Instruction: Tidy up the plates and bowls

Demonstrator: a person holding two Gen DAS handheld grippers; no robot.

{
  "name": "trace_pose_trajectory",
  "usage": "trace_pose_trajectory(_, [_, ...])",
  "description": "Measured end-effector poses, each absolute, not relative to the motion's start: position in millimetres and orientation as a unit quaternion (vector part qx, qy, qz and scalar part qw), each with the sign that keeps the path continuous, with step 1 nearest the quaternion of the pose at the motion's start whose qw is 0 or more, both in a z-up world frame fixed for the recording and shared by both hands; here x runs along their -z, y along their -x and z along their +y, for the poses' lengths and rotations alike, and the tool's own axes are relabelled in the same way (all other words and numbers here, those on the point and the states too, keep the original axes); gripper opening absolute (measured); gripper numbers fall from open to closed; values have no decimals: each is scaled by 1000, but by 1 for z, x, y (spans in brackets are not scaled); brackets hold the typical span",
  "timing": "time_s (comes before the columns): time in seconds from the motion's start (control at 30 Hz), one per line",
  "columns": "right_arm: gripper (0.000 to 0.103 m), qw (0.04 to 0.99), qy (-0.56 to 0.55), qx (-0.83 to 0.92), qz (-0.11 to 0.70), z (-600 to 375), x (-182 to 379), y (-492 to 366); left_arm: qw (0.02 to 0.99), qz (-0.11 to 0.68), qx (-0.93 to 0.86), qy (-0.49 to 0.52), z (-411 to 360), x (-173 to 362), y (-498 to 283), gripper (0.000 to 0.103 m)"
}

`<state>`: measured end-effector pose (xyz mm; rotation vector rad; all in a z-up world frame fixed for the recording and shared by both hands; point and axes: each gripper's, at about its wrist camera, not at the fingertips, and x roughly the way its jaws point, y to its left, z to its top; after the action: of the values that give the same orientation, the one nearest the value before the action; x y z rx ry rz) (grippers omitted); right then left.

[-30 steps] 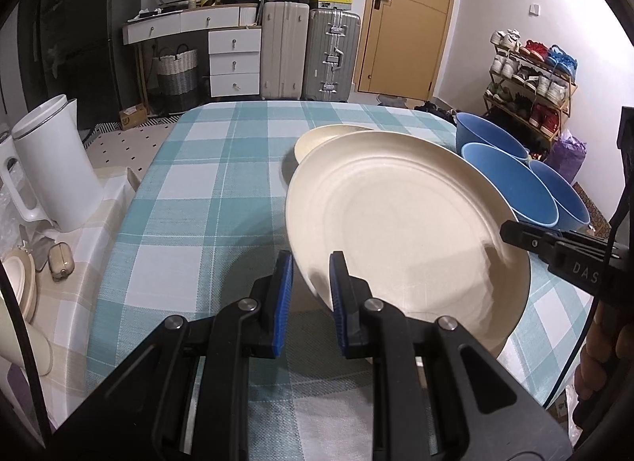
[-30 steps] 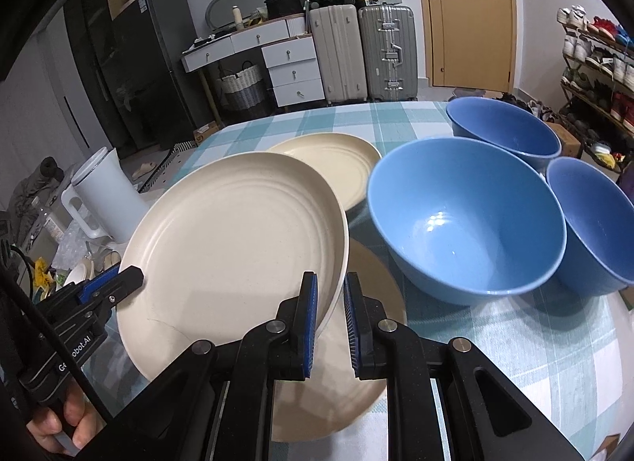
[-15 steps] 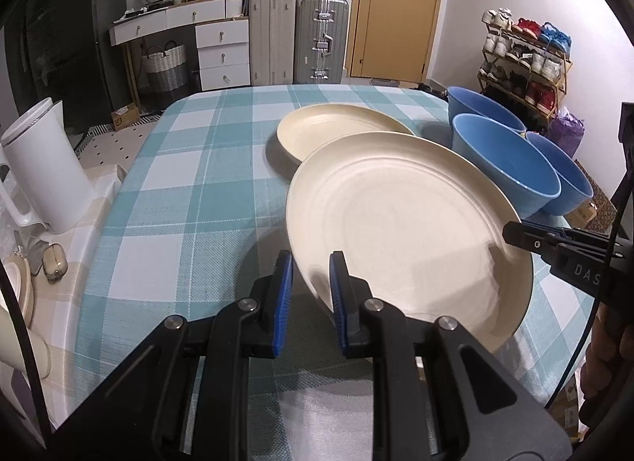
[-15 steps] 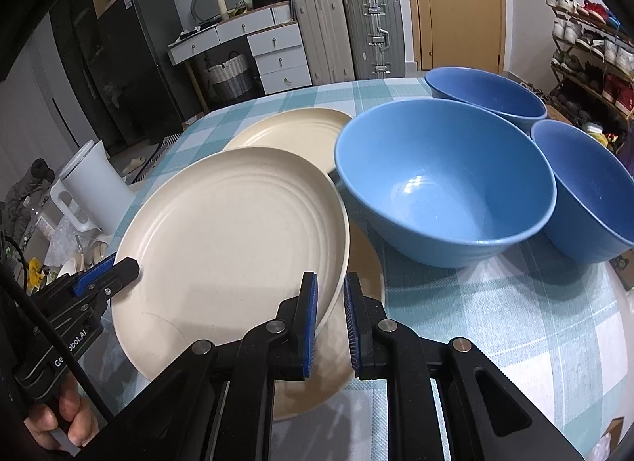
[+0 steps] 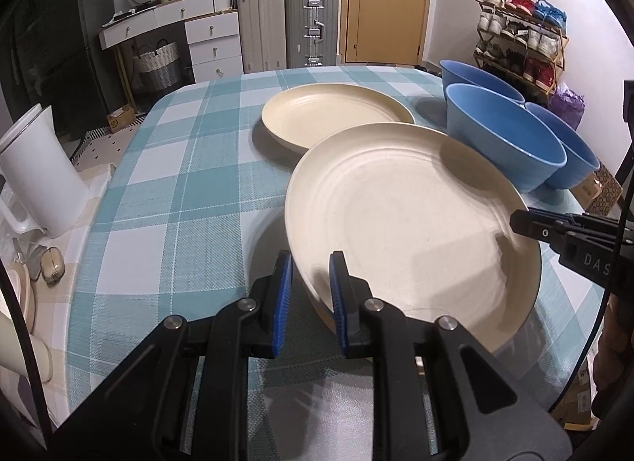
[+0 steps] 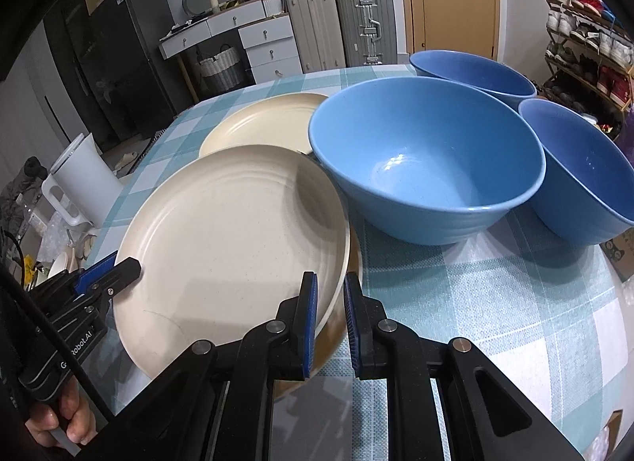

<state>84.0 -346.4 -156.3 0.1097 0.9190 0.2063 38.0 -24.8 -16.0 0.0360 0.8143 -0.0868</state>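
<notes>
While both tools, left [image 5: 310, 276] and right [image 6: 330, 298], clamp its rim, the round ridged cream plate [image 5: 404, 219] tilts.

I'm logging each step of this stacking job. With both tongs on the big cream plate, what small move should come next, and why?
Probably lower it straight down. The left tongs and right tongs grip opposite rims of the big cream plate, which sits just above another plate peeking out beneath it on the checked tablecloth. The nearest blue bowl is close alongside, so sideways drift seems risky.
</notes>
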Motion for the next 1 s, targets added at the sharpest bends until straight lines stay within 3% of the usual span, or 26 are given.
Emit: trace_pose_trajectory(1.0, [14, 893, -16, -80, 443, -339, 169, -79, 900, 426, 32, -82, -43, 38, -42, 17])
